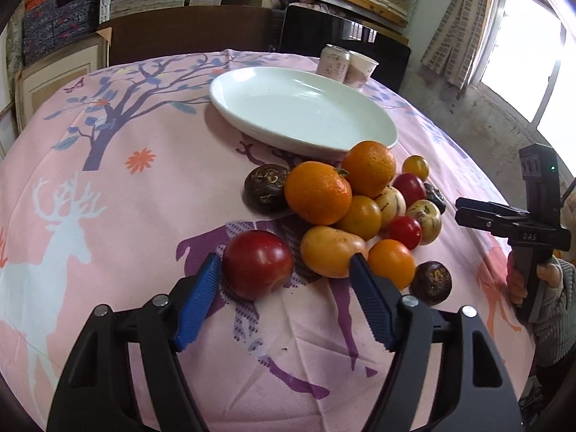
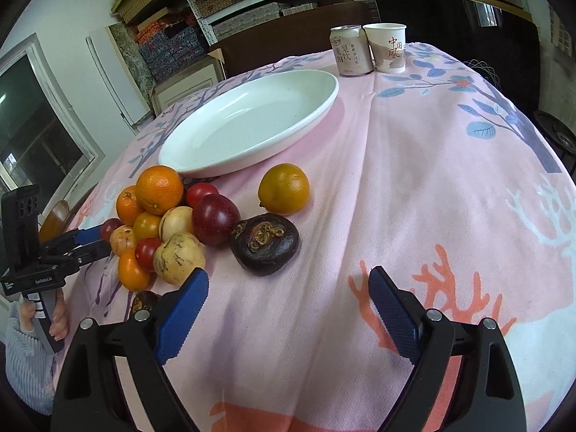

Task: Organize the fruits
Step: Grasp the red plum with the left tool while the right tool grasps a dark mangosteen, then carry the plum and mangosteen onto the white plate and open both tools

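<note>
A pile of fruit lies on the pink tablecloth in front of an empty white oval plate [image 1: 302, 108] [image 2: 252, 126]. My left gripper [image 1: 286, 266] is open, its blue fingers on either side of a red apple [image 1: 257, 264], left pad close to it. Behind it sit two oranges [image 1: 318, 192], a yellow-orange fruit [image 1: 331, 250], small tomatoes and dark brown fruits [image 1: 266, 187]. My right gripper [image 2: 289, 282] is open and empty above bare cloth, just short of a dark brown fruit [image 2: 264, 244]. A lone orange fruit [image 2: 284, 189] lies beyond it.
A drink can [image 2: 351, 50] and a paper cup [image 2: 387, 48] stand at the table's far edge behind the plate. Shelves with boxes and dark chairs line the back. The table edge drops away at the right in the left wrist view.
</note>
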A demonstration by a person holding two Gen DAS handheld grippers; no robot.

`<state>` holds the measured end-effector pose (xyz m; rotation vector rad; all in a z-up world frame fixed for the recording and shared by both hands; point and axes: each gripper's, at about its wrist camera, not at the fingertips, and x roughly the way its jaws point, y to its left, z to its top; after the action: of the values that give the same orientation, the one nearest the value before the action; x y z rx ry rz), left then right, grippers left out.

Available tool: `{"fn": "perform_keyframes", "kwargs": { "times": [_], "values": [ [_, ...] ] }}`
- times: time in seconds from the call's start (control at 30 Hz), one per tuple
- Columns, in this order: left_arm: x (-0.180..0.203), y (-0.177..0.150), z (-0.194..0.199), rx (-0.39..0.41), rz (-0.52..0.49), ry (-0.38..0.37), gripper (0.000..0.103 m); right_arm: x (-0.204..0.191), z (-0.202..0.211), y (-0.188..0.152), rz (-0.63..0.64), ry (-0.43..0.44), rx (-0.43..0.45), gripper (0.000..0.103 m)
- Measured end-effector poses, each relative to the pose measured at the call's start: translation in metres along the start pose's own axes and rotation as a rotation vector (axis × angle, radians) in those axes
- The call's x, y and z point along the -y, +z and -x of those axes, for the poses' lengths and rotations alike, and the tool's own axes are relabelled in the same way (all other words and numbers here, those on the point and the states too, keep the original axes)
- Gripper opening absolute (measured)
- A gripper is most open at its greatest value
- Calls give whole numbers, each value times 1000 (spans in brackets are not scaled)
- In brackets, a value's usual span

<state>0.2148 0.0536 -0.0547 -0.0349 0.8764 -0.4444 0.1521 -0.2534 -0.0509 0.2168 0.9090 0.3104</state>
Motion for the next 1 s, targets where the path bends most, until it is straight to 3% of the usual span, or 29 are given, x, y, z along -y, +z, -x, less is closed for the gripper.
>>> {"fn": "perform_keyframes", "kwargs": {
  "times": [0.07, 0.17, 0.2, 0.3, 0.47, 0.53, 0.7, 1.0],
  "values": [
    [-6, 2, 0, -5, 25, -30, 67, 0, 1, -2, -6, 8, 3, 91],
    [-17, 2, 5, -5, 61, -37, 44, 1, 1, -2, -11, 13, 6, 91],
    [-22, 0, 5, -12, 76, -22, 42, 1, 2, -2, -11, 12, 7, 91],
    [-35, -1, 3, -20, 144, -73, 42, 1, 2, -2, -3, -2, 8, 87],
    [-12, -2, -13, -51, 44, 21, 41, -8, -4, 0, 45, -42, -2, 76],
    [-1, -3, -14, -41, -16, 75, 41, -14, -8, 3, 70, -55, -8, 65],
    [-6, -5, -10, -43, 4, 63, 42, -26, -23, 12, 127, -74, -19, 51],
    [-3, -8, -9, -39, -2, 86, 42, -33, -30, 16, 180, -91, -26, 50]
  ]
}}
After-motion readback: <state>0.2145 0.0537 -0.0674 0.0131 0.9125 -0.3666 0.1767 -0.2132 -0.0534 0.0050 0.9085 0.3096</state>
